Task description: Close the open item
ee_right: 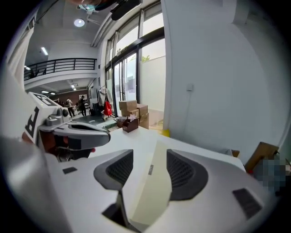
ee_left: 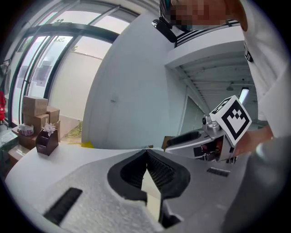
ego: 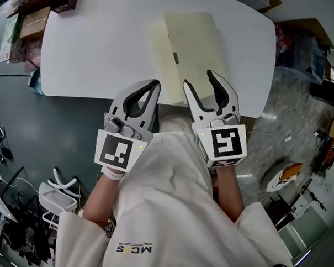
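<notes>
Noted table (ego: 93, 55) spanning 9 to 3 o'clock in head view. Found folder (ego: 190, 54) flat on it toward 12 to 1 o'clock, seemingly spread open, near edge close to table's rim. Saw right gripper (ego: 198, 79) with jaws wide apart, pressing on nothing, lined up on folder's near edge. Saw left gripper (ego: 156, 83) pinched together on nothing, at 11 o'clock, just beside folder. Judged risks:
- shoving thin folder across slick top instead of lifting a leaf
- pinching both leaves at once
- letting leaf flop back with folder unpinned

Marked small tab (ego: 174, 57) as possible snag.
</notes>
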A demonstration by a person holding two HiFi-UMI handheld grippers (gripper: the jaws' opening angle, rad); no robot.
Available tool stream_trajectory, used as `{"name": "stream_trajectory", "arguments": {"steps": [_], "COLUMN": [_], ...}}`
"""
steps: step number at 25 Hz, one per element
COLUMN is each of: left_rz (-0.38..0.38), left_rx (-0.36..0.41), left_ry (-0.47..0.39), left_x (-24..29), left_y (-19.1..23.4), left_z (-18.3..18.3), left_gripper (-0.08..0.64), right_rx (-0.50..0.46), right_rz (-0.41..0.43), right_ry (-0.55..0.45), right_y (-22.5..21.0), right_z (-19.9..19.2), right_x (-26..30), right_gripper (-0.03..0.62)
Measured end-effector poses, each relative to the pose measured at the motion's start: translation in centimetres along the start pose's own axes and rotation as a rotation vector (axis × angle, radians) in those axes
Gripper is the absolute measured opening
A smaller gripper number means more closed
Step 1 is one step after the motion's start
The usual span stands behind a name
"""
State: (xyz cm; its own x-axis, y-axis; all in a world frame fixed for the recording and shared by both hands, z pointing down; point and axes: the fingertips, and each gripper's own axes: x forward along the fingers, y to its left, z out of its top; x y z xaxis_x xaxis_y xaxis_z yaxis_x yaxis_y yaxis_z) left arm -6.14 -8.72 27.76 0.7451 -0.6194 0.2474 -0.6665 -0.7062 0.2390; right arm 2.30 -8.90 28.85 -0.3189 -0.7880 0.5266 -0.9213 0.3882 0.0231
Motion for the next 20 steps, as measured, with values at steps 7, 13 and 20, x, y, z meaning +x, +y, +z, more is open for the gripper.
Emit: {"name": "stream_trajectory", "arguments": {"steps": [7, 13, 20], "left_rz": [0.023, 0.024, 0.053], "left_rx": [-0.008, -0.033, -0.093], "left_ry": [0.033, 0.074, 0.110], "left_x": [1.0, 1.5, 1.7], "left_y": [1.9, 2.8, 4.3], "left_z": [-2.1, -4.8, -8.0], "left_gripper": [0.026, 0.026, 0.026], "right_rx": [0.003, -0.033, -0.083], "right_rz": [0.011, -0.014, -0.058], "right_ry": [0.113, 0.219, 0.291], "right_y": [0.4, 1.1, 1.1], "right_z": [-3.0, -6.1, -9.2], "right_x": [3.4, 6.1, 8.4], "right_gripper": [0.221, 0.230, 0.233]}}
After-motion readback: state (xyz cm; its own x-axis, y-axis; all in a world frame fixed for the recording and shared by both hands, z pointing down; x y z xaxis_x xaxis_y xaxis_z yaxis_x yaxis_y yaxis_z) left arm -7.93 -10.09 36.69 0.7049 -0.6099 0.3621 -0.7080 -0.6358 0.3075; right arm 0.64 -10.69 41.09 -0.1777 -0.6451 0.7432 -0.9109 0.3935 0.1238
